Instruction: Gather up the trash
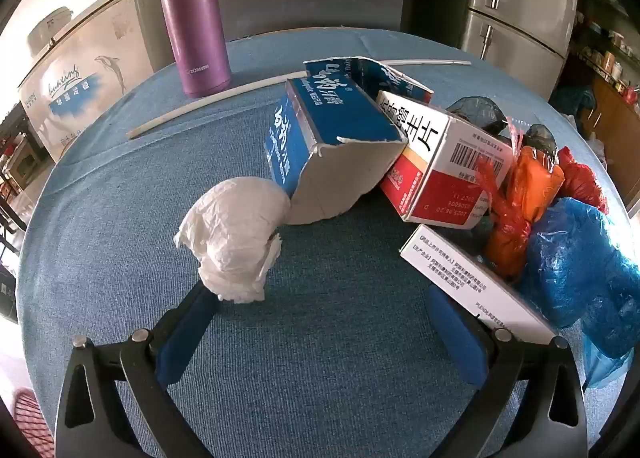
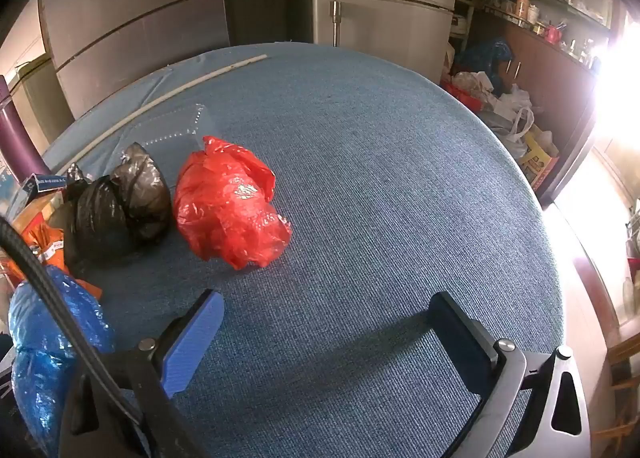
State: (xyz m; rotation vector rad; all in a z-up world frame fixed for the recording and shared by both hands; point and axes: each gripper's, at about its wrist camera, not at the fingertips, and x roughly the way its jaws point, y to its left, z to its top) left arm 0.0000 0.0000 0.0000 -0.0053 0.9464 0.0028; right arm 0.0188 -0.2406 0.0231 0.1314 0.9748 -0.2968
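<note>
Left wrist: fingers (image 1: 320, 298) wide, tissue wad (image 1: 232, 238) touching left finger tip.

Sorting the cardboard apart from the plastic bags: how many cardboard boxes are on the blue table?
3, maybe more hidden. The torn blue box lies mid-table beside the white wad; the red-and-white box leans against its right side; the white box lies nearest, by the blue bag.
</note>
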